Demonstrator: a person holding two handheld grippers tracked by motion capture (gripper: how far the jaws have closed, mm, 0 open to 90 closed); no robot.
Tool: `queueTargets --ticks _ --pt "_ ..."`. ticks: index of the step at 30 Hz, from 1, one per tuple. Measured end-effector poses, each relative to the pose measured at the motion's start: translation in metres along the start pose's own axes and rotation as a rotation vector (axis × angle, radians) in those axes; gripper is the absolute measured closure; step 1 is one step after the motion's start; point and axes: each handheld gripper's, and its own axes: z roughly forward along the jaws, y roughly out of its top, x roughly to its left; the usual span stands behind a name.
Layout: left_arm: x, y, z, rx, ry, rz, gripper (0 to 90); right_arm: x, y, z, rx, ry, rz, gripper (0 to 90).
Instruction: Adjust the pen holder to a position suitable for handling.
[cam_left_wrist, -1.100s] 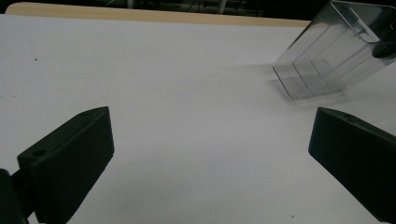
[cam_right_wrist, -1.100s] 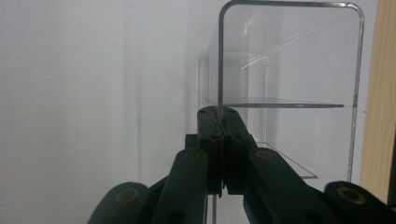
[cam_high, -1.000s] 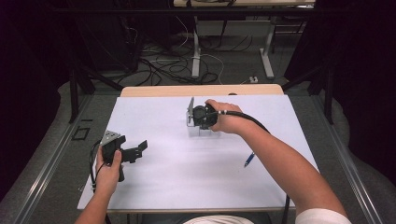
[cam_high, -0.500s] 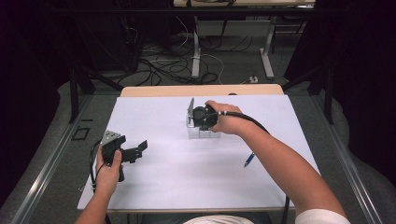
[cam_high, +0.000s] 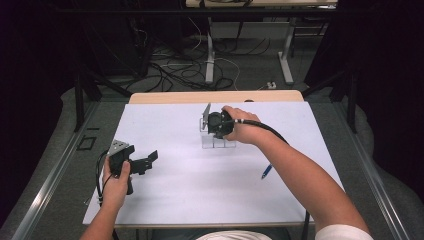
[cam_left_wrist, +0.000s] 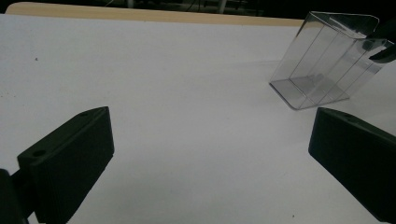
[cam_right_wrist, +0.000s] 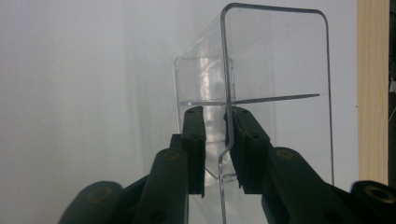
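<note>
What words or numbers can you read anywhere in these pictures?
None: there is nothing to read.
The clear plastic box, the white table, the blue pen and both grippers, left and right, show no readable print.

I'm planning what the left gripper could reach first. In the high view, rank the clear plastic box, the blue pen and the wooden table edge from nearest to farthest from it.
From the left gripper:
1. Clear plastic box, ahead and to the right, mid-table.
2. Blue pen, far right, near the right forearm.
3. Wooden table edge, along the far side.
Box and pen order is fairly plain; pen versus edge is close.
</note>
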Motion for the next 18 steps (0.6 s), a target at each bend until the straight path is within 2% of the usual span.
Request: queueTargets --ticks 9,14,18 --pt "-0.001 0.0 0.001 0.006 0.0 0.002 0.0 0.002 -0.01 -0.009 -0.048 -0.068 0.041 55.0" --pt "-0.002 0.0 0.001 0.002 0.0 0.004 0.0 0.006 -0.016 -0.014 -0.076 -0.099 0.077 48.7" --pt "-0.002 0.0 0.001 0.005 0.0 0.003 0.0 0.009 -0.02 -0.018 -0.088 -0.137 0.077 44.6"
